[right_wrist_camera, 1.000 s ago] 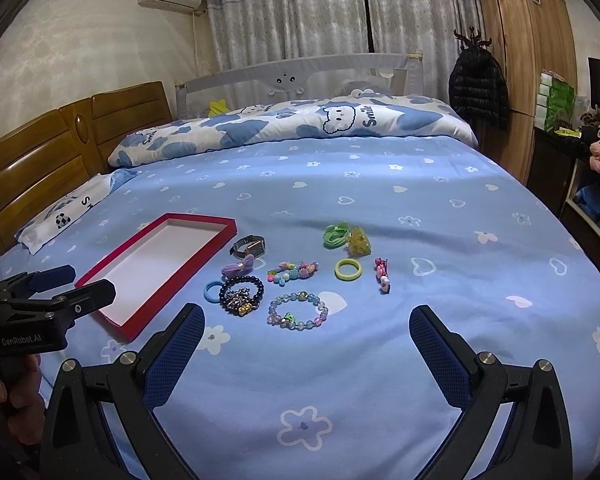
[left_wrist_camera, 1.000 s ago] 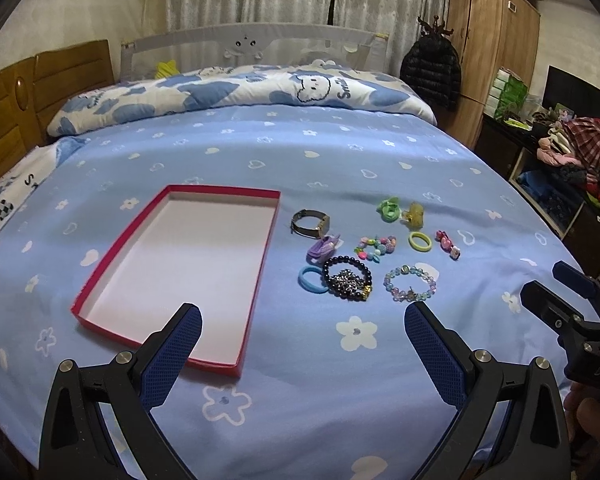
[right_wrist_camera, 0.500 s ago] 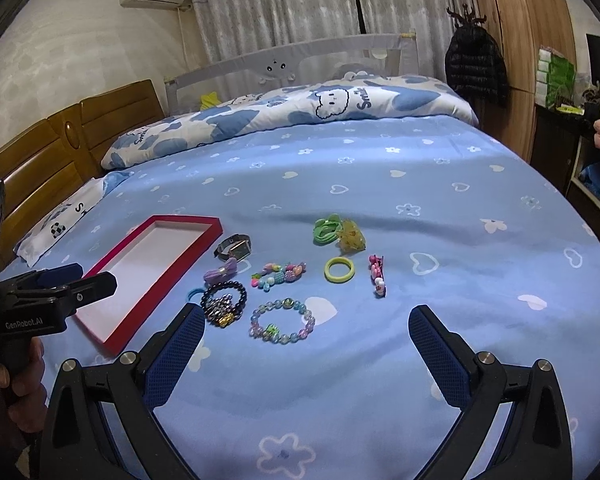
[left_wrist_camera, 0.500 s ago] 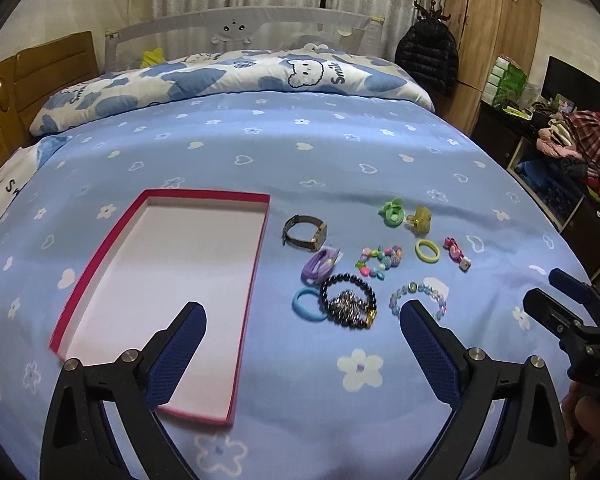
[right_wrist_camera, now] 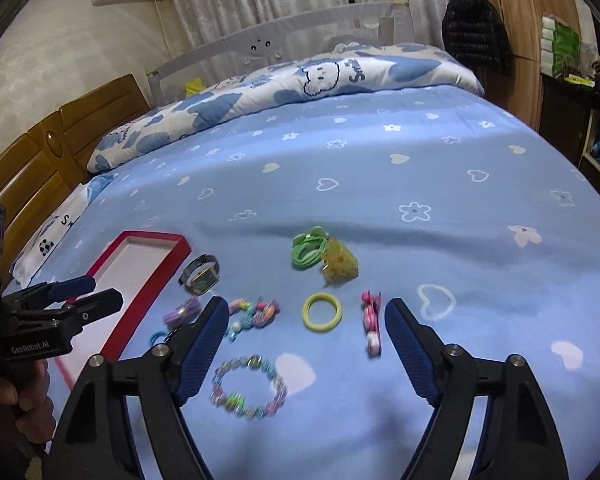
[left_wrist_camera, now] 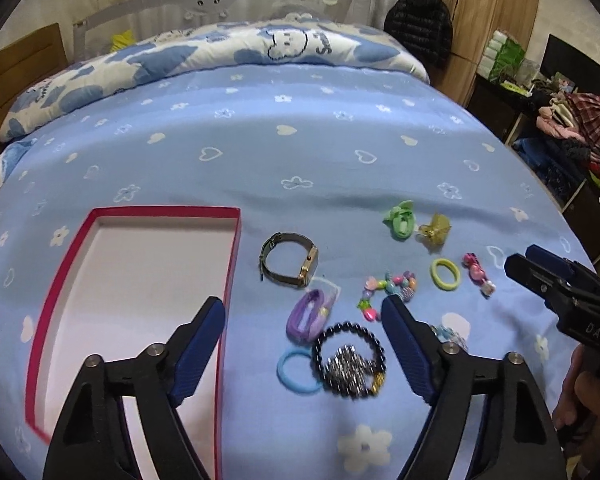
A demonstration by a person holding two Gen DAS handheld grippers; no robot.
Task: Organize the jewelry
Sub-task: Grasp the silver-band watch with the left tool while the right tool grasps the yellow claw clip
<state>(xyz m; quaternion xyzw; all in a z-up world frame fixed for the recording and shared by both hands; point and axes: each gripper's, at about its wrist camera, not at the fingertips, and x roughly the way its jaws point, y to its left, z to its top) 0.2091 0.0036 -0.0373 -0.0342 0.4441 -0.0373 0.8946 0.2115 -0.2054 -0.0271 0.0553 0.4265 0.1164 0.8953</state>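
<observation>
Both grippers have advanced over the bed (left_wrist_camera: 300, 152) toward the jewelry, jaws just narrowing. Left gripper (left_wrist_camera: 302, 320) and right gripper (right_wrist_camera: 302, 316) remain apart, empty. Risk: crowded black bracelet (left_wrist_camera: 350, 360) snagging neighbours.

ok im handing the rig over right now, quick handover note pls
Left gripper: open, empty, jaws just closing partway, above the black bead bracelet.
Right gripper: open, empty, jaws just closing partway, above the pastel bead bracelet.
Red tray: empty, on the bed.
Watch, hair ties and clips lie loose beside it.
Done: nothing. Left: every piece into the tray.
</observation>
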